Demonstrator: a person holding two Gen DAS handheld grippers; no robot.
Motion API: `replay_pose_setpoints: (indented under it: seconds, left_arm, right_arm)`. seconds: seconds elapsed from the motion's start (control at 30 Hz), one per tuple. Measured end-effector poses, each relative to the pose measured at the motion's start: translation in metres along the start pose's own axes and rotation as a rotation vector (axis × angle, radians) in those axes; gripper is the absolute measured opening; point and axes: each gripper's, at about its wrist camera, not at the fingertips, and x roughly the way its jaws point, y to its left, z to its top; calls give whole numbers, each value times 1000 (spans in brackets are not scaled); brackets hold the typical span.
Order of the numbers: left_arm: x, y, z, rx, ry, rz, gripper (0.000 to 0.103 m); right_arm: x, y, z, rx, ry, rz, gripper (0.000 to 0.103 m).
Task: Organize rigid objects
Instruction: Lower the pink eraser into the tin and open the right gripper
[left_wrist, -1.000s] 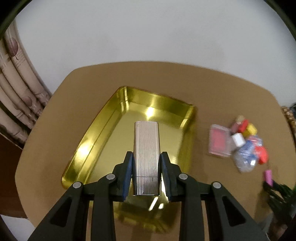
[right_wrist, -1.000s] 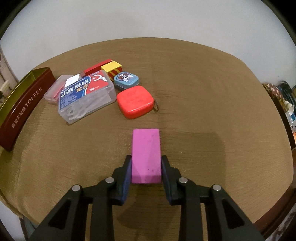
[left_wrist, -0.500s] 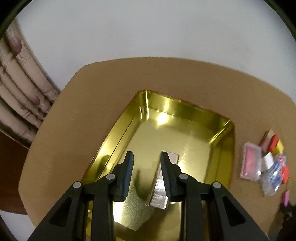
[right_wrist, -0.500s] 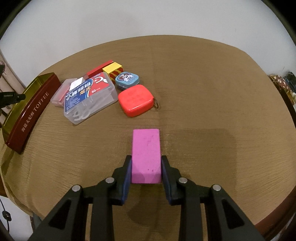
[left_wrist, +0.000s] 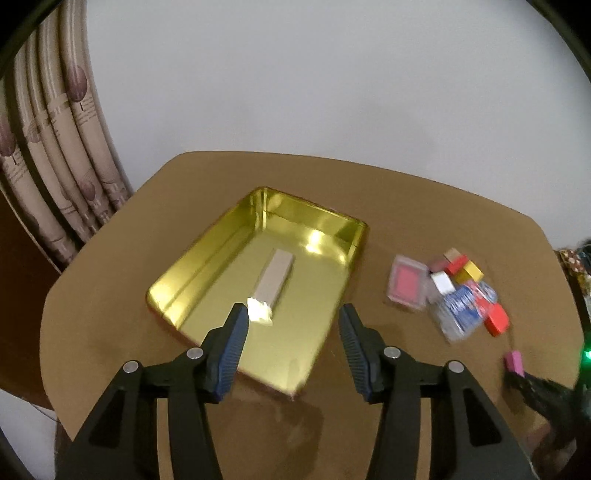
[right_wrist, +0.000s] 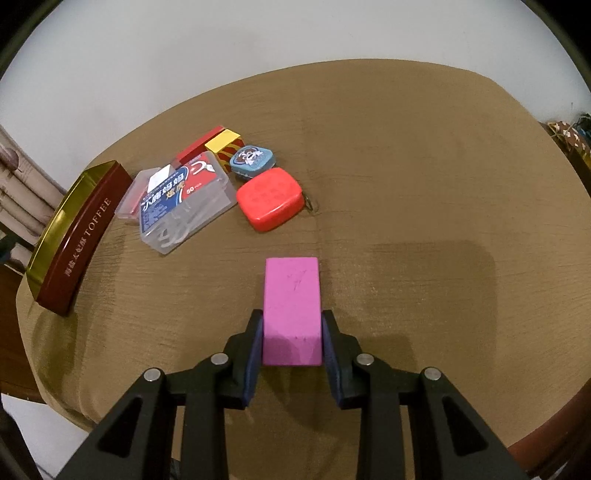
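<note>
One silver case (left_wrist: 275, 281) lies inside the gold tin (left_wrist: 207, 254); the left gripper (left_wrist: 291, 334), just opening, hangs empty above it. Right of the tin, the right gripper (right_wrist: 291, 332) clamps a pink block (right_wrist: 291, 306). Dropped carelessly, the block could strike the case or clip the tin's rim.

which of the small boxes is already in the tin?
Only the ribbed silver box, lying flat on the gold tin's floor. The pink block is clamped in the right tool; the others sit clustered on the table.
</note>
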Motion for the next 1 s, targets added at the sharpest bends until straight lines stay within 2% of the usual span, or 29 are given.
replay_pose_setpoints:
  seconds: [0.1,0.27,0.4,0.53,0.63,0.77,0.9,1.0]
  left_arm:
    - [-12,-1,-15,-2,12,-33,47]
    - [-29,13,-35,-52,11,-7,48]
    - [-34,39,-47,-135,36,-11,50]
    - [-37,58,-58,-179,34,27,50]
    - [-35,68,-68,-192,41,60,50]
    - [-30,79,-74,-203,54,86,54]
    - [-27,85,-77,-206,49,103,55]
    - [-25,83,-77,-187,42,119,56]
  right_arm:
    - [-8,5,2,-11,-15,9,30]
    - [-40,37,13,-82,-54,60,30]
    - [-55,99,49,-185,-75,158,30]
    - [-56,178,91,-299,-83,259,30]
    - [-34,240,117,-375,-53,300,30]
    - [15,300,144,-436,17,295,30]
    - [71,330,159,-480,112,248,30]
    - [96,343,162,-520,143,204,30]
